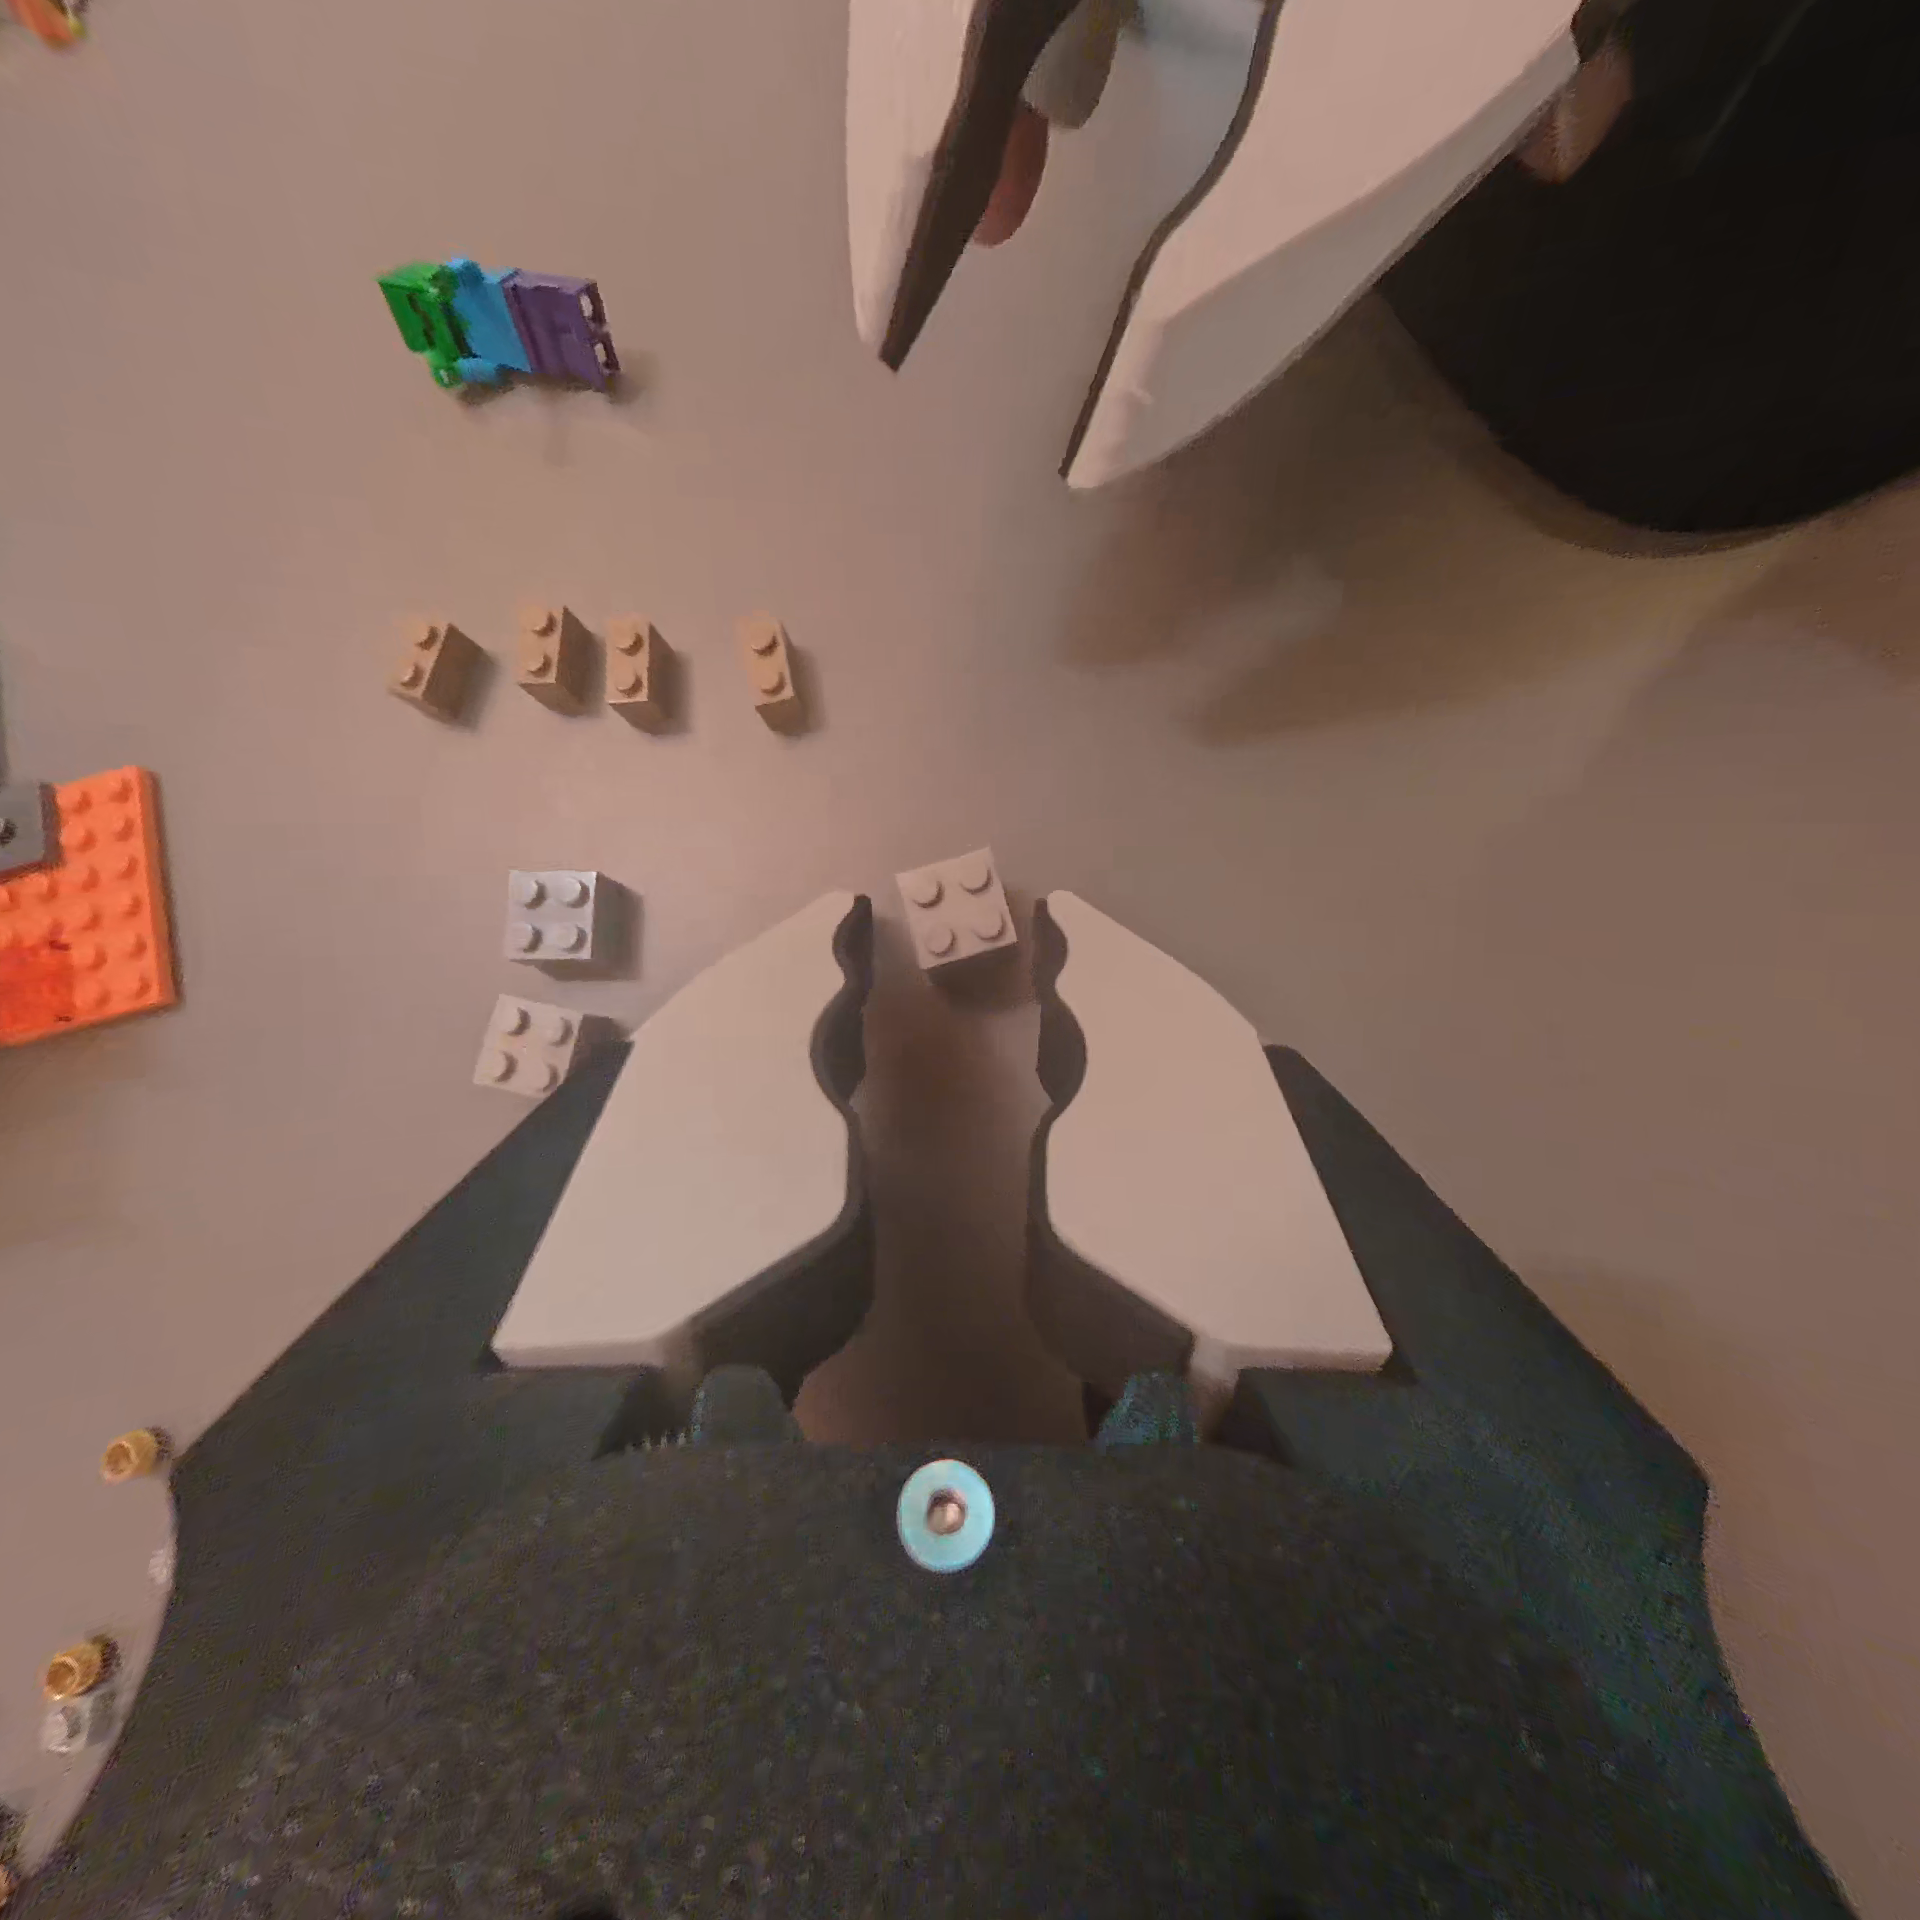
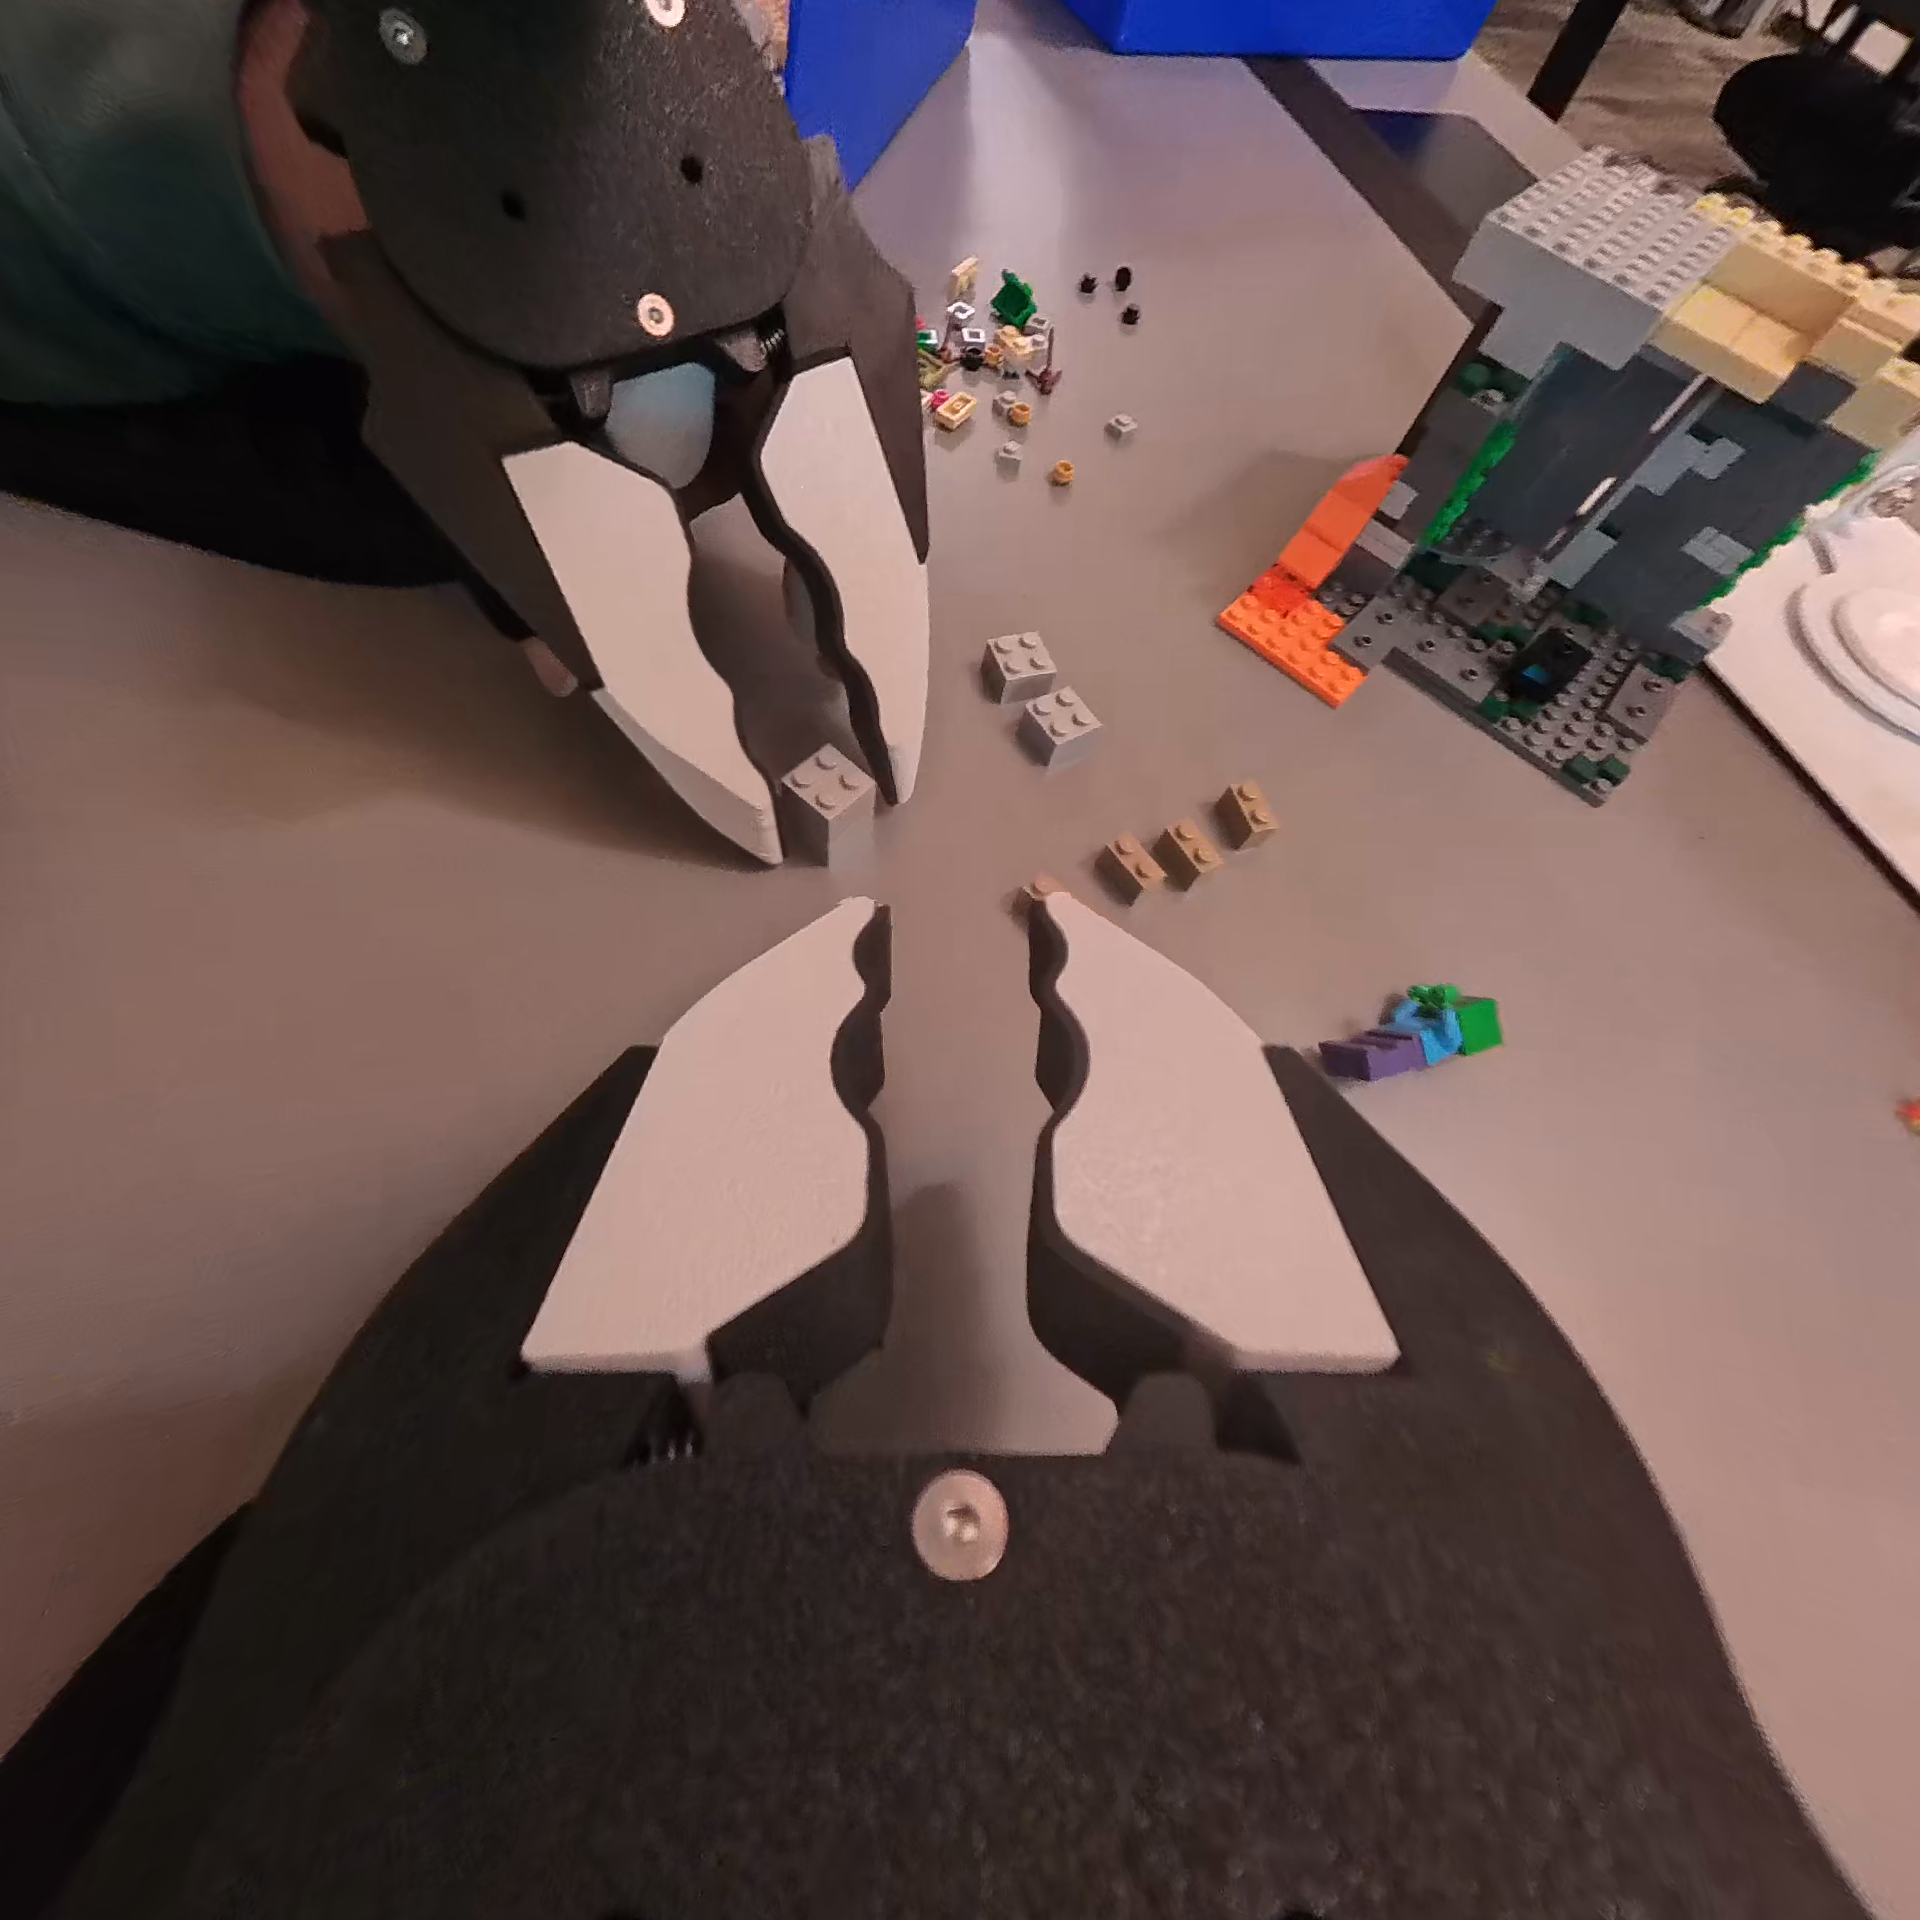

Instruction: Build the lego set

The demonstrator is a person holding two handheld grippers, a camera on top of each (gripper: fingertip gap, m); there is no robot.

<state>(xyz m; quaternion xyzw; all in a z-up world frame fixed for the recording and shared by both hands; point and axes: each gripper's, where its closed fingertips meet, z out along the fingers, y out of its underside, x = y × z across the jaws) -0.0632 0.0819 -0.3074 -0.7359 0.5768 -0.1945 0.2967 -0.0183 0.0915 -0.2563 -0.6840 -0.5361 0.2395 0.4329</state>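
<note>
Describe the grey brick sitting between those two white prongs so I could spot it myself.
Start at the big brick building on the grey table. Beyond its orange plate lie three grey four-stud bricks. Yours alone stands between the left gripper fingers, apart from the other two.

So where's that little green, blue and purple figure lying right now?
The figure lies flat on the grey table, off to the right of the right gripper, nearer than the row of tan bricks.
</note>
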